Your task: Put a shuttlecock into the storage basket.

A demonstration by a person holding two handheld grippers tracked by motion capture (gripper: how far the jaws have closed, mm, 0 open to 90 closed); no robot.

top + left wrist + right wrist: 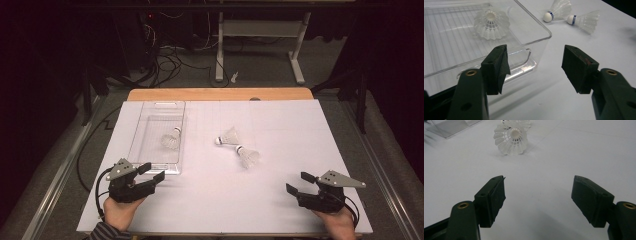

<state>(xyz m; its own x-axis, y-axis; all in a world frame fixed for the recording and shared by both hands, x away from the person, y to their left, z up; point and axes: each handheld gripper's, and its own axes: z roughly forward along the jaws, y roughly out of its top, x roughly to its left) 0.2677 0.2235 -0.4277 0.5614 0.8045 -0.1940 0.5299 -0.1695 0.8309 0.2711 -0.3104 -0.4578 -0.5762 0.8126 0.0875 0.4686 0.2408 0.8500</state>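
Left gripper (151, 173): jaws wide, nothing between them; low over the worktop (280, 200) at the near end of the clear bin (150, 145).
Right gripper (298, 183): jaws wide, nothing between them; near right of the worktop, pointed toward the loose shuttlecocks.

Step in hand, as judged: gathering shuttlecocks into the bin; one in, two out, both grippers between picks.

Item 1, shuttlecock in bin (171, 140): lies on the ribbed floor of the bin, cork toward the far side.
Item 2, far shuttlecock (227, 137): on the worktop right of the bin, cork pointing left.
Item 3, near shuttlecock (247, 156): just beside item 2, corks close together, skirt toward the right gripper.

Next move, as judged: the right gripper goes forward to item 3 and closes across it gently; the skirt will likely crush.

Obstructions: none on the path; item 2 may be nudged, and the bin wall must be cleared.

Surroundings: cables (170, 62) and a white frame (260, 35) on the floor beyond.
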